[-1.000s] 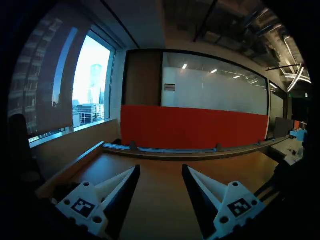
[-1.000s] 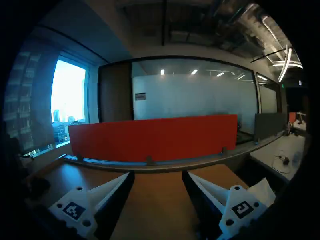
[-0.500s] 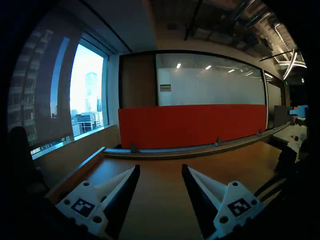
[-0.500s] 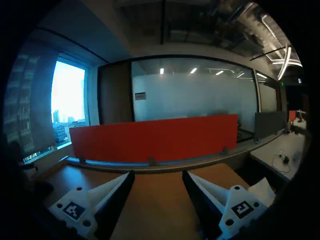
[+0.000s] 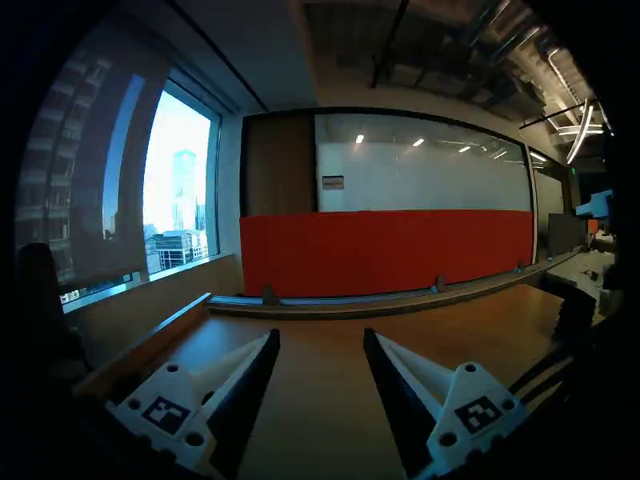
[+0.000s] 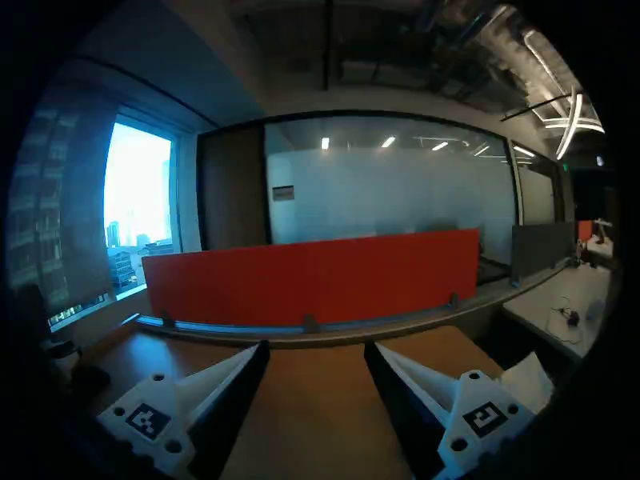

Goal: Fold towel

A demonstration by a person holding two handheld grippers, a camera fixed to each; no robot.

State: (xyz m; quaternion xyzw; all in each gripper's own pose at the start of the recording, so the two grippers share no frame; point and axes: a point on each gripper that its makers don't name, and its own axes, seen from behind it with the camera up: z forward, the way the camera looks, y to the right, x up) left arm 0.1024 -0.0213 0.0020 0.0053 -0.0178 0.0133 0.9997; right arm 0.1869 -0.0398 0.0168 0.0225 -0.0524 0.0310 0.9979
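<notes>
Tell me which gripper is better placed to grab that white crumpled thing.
Right, probably. The white thing lies just beside the right gripper, which is open. The left gripper, also open, faces wooden desk. Whether it is the towel, I cannot tell.

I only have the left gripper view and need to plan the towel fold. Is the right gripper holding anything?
Observer: No. The right gripper is open, with bare wooden desk between its fingers.
Operator: Is there anything white near it?
Observer: Yes, a white sheet lies beside the finger on the right of that view. I cannot tell if it is cloth or paper.
Operator: Is the gripper aimed at it?
Observer: No, it faces the red divider panel, and the sheet is off to the side.
</notes>
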